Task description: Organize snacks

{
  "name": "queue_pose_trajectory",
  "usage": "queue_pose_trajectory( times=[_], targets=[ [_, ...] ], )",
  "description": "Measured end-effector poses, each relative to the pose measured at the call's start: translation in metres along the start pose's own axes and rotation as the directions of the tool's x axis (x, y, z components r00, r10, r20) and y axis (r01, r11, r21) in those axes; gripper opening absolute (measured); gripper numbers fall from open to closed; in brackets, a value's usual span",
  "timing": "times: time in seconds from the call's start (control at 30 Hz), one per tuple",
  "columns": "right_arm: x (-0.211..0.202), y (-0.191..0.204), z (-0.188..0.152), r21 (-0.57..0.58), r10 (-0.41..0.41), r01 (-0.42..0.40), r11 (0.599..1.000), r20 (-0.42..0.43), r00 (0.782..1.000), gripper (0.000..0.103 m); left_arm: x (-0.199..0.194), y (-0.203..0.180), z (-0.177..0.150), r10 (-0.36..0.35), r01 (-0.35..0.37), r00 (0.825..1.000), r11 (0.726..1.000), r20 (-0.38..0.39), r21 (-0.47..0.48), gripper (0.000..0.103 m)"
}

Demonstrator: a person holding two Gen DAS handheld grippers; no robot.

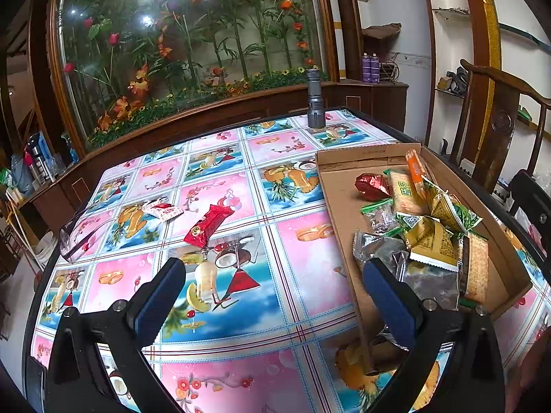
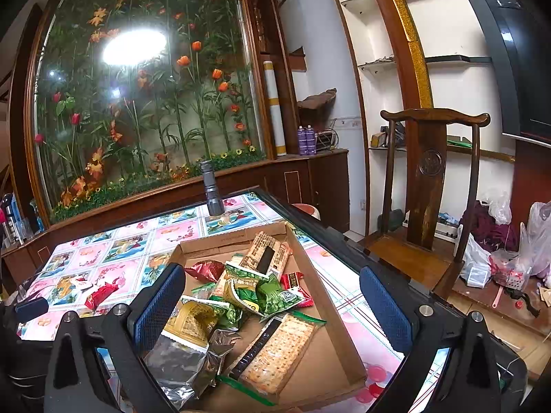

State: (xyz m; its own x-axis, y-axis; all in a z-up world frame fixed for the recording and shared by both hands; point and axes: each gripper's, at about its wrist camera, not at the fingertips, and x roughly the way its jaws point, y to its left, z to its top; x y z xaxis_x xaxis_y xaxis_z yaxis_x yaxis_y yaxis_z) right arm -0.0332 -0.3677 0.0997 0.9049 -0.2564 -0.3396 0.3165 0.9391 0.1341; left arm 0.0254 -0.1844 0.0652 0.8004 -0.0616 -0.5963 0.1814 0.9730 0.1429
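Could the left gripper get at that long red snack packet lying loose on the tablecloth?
Probably yes. The left gripper is open and empty, and the red snack packet lies ahead of it on bare tablecloth, with nothing between them.

Two loose snacks (image 1: 206,223) — one box (image 1: 344,186)

Matt cardboard tray (image 2: 320,296) holds glossy foil and plastic snack wrappers (image 2: 248,296); the tablecloth (image 1: 241,206) looks like shiny vinyl.

The surface (image 1: 241,309) wore a pink-and-blue checked cloth printed with fruit and rings. Beside the brown cardboard tray (image 1: 341,199) lay a red wrapper (image 1: 206,223); inside, green, gold and silver packets (image 2: 241,296).
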Motion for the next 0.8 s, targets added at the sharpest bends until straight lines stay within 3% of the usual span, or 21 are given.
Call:
queue_pose_trajectory(
  times=[0.8],
  targets=[
    [0.0012, -0.001, -0.0003, -0.001, 0.003, -0.003, 1.0, -0.003, 1.0, 0.102, -0.0054, 0.0049, -0.0014, -0.001, 0.002, 1.0, 1.0, 0.018, -0.013, 0.102]
  ],
)
